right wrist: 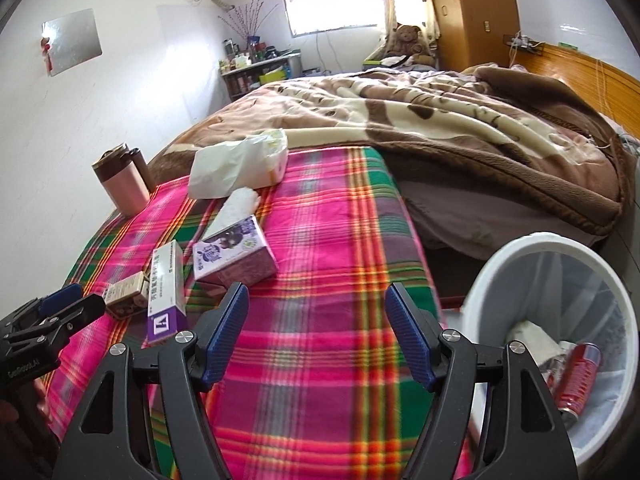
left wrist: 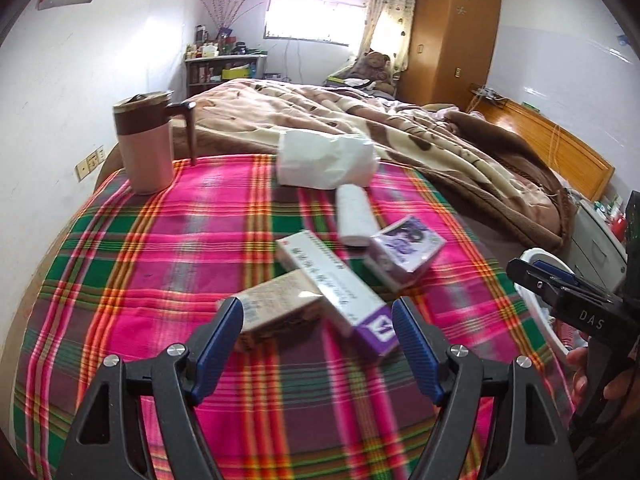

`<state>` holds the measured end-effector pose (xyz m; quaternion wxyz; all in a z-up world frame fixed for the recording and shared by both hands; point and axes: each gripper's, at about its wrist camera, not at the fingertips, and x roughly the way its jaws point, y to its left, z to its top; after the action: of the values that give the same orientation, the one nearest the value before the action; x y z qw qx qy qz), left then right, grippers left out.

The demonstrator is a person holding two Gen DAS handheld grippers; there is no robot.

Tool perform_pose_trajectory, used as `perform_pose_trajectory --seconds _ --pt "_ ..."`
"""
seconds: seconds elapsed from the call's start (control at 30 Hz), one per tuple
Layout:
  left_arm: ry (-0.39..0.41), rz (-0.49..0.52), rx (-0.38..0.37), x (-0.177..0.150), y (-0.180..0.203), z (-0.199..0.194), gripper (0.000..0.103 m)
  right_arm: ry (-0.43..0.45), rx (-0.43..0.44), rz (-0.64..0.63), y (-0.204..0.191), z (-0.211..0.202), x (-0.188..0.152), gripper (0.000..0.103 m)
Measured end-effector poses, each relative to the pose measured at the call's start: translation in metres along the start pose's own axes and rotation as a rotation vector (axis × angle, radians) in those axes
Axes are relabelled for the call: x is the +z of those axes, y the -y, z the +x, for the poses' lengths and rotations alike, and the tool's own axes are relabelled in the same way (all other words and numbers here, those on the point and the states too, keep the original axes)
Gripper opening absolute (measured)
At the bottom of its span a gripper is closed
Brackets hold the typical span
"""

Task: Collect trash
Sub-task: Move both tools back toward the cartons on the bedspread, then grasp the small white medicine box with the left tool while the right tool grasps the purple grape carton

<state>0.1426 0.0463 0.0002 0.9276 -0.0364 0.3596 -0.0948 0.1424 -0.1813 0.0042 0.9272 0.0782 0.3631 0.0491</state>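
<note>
Trash lies on the plaid bedcover: a long white and purple box, a tan box, a purple carton, a rolled white tissue and a white plastic bag. My left gripper is open, its jaws either side of the near end of the long box. My right gripper is open and empty above the bedcover, with the purple carton ahead to the left. A white bin at the right holds a red can.
A pink mug with a brown lid stands at the far left of the bedcover. A brown blanket covers the rest of the bed. A wooden wardrobe and a cluttered shelf stand at the back.
</note>
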Motion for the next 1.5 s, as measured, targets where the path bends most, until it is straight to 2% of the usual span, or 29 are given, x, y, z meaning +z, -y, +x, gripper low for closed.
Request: perform_pose_trajectory --seconds 0.13,0.43,0.73,1.03,1.33,1.5 --pt "-0.015 -0.010 0.014 0.001 -0.014 0.007 0.079 -0.021 0.011 0.002 -0.010 0.012 0.004 0.075" --pt "-0.084 0.045 0.022 0.002 -0.028 0.029 0.082 -0.083 0.050 0.037 -0.028 0.042 0.013 0.076" --pt "-0.124 0.062 0.041 0.002 -0.034 0.046 0.083 -0.140 0.048 0.062 -0.044 0.068 0.026 0.076" --pt "-0.137 0.044 0.024 0.003 -0.043 0.051 0.083 -0.170 0.032 0.081 -0.057 0.086 0.034 0.077" --pt "-0.154 0.058 0.025 0.005 -0.044 0.059 0.083 -0.231 -0.013 0.045 -0.067 0.105 0.036 0.080" --pt "-0.169 0.064 0.033 0.006 -0.045 0.066 0.083 -0.237 -0.023 -0.027 -0.072 0.097 0.028 0.081"
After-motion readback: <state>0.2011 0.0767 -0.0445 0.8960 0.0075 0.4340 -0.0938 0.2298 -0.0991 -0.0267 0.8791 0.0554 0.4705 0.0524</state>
